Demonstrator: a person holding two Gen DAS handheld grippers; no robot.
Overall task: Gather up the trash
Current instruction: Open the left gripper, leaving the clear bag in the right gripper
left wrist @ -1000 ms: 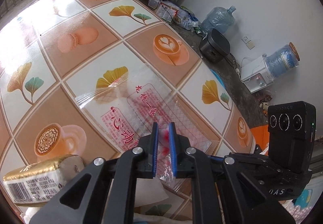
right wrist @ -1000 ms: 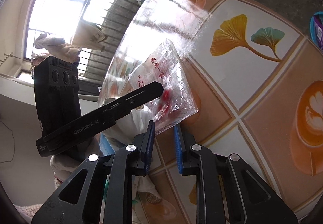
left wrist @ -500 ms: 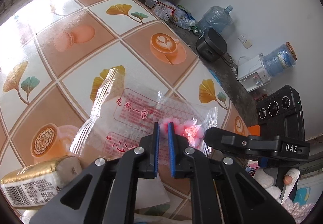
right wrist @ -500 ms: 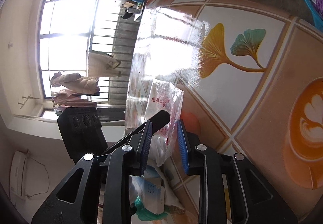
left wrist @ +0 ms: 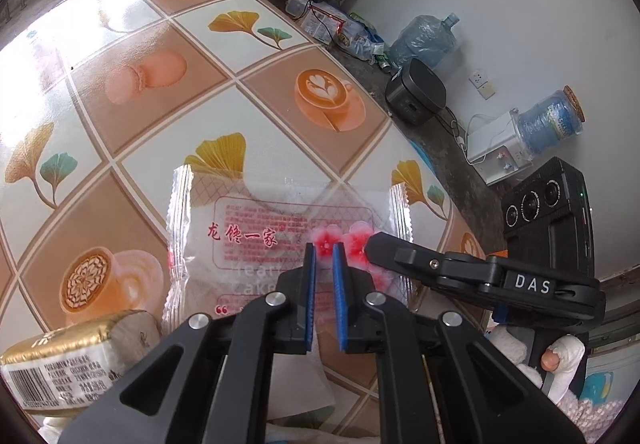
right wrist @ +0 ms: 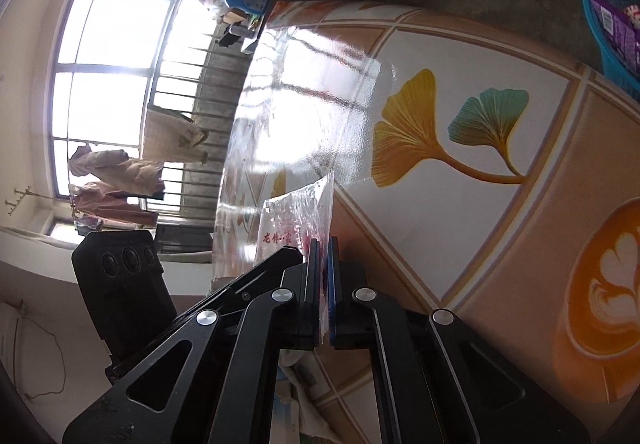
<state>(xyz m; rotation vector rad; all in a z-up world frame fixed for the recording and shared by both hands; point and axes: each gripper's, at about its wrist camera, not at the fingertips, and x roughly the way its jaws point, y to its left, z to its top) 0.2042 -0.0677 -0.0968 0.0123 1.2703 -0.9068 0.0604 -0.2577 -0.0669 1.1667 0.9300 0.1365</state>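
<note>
Both the left gripper [left wrist: 324,250] and the right gripper [right wrist: 323,244] pinch the clear wrapper [left wrist: 280,228]; the right jaws have just closed on it, so next one gripper must release before it goes to the blue basket [right wrist: 612,55]

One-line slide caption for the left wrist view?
Both grippers, left and right, pinch a clear snack wrapper above the patterned tablecloth.
</note>
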